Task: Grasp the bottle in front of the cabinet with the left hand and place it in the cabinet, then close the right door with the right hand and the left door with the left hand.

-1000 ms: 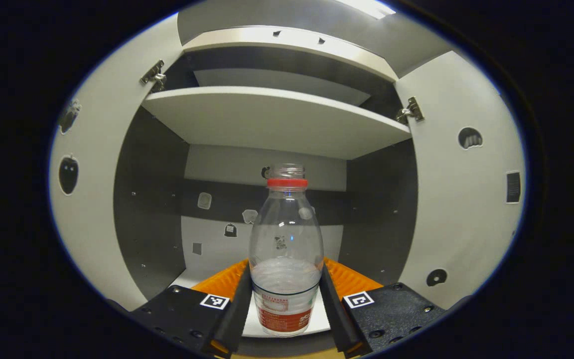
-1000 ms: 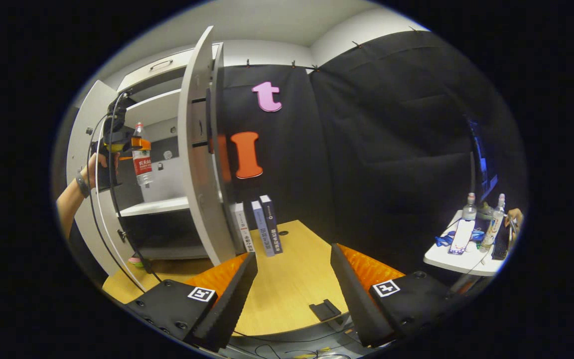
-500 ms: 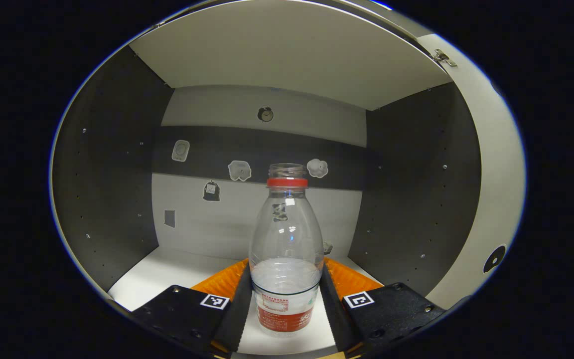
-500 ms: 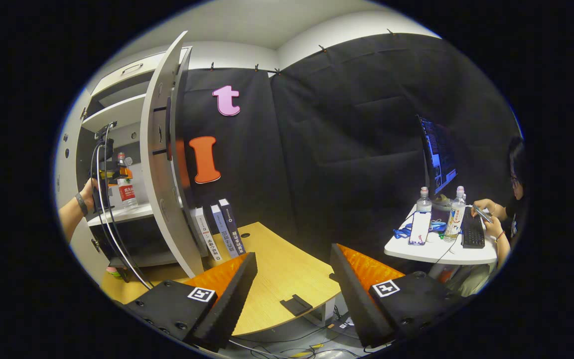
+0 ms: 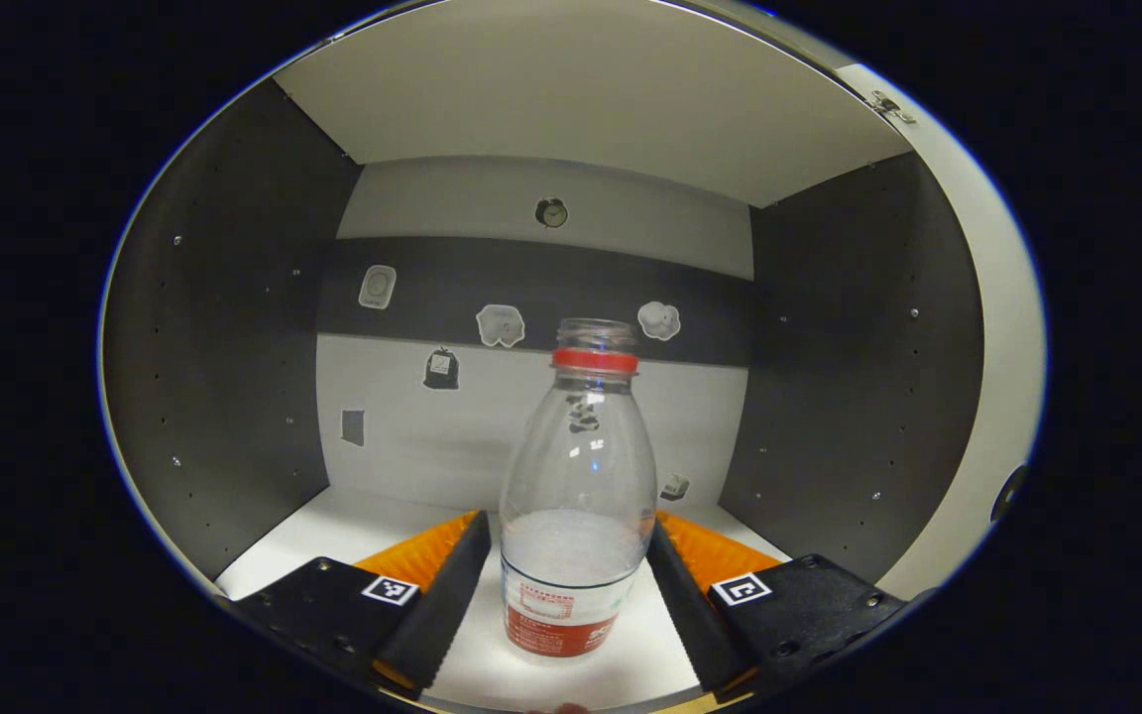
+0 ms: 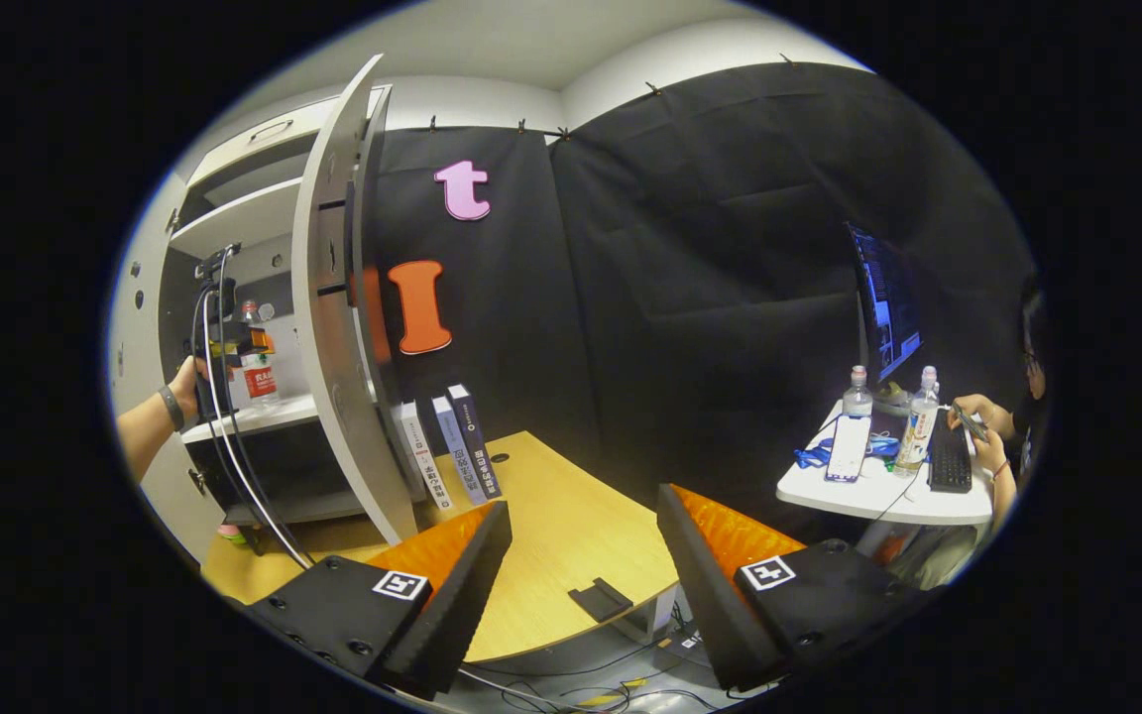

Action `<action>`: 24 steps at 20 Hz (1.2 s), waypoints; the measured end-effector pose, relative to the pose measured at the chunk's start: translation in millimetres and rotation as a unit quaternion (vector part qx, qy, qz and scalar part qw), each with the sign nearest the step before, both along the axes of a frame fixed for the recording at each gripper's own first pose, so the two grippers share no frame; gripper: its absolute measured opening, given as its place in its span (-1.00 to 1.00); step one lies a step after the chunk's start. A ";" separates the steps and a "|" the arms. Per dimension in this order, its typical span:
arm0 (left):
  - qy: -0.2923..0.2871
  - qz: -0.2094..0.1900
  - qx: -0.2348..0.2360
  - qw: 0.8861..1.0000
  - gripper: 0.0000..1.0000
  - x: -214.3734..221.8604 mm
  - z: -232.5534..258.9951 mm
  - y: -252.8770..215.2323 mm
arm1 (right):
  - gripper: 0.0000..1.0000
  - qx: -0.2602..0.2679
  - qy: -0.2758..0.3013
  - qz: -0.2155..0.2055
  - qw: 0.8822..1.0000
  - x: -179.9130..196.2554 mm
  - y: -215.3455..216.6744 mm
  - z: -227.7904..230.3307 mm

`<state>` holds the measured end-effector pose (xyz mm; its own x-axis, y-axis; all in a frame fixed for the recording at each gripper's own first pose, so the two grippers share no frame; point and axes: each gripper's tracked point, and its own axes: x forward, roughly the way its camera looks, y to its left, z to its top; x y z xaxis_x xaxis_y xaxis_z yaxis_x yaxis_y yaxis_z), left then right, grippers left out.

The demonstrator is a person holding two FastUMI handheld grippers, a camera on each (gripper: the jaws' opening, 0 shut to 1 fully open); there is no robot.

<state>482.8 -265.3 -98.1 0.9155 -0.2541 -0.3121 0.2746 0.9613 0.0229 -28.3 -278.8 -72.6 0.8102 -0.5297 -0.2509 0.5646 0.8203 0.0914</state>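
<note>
In the left gripper view, the left gripper (image 5: 569, 595) is seen with its jaws parted a little wider than the bottle (image 5: 576, 496); a gap shows at the left finger, and contact at the right finger cannot be told. The bottle, clear with a red neck ring and red label, stands upright between the fingers on the white shelf (image 5: 333, 535) inside the cabinet (image 5: 224, 377). Behind it, small stickers are seen on the back wall. In the right gripper view, the right gripper (image 6: 581, 585) is held wide open with nothing between its fingers, above the wooden counter (image 6: 551, 516). Farther off, books (image 6: 447, 451) stand beside the open right door (image 6: 333, 327), and beyond it the left gripper (image 6: 234, 342) is held at the bottle (image 6: 256, 372) on the shelf.
</note>
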 end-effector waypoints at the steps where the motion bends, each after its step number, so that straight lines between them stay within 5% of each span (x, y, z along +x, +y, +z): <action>1: -0.001 0.002 -0.007 1.000 0.87 -1.9 1.4 -0.3 | 0.97 -0.002 -0.001 0.002 1.000 0.5 -0.7 0.9; 6: -0.052 0.007 -0.042 0.998 0.88 -5.5 33.6 3.3 | 0.97 -0.005 -0.006 0.010 1.000 0.4 -5.6 5.6; 13: -0.103 0.015 -0.080 0.991 0.87 -76.5 108.1 17.9 | 0.97 -0.018 -0.007 0.052 0.998 16.9 -8.6 9.0; 24: -0.138 0.050 -0.027 0.989 0.88 -242.8 148.4 42.1 | 0.97 -0.004 -0.067 0.212 0.975 80.2 22.4 48.1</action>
<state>240.0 -223.2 50.3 0.9854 -0.1666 -0.0345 0.1677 0.9853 0.0316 51.9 -256.5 -24.5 0.9821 -0.1408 -0.1253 0.1573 0.9785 0.1334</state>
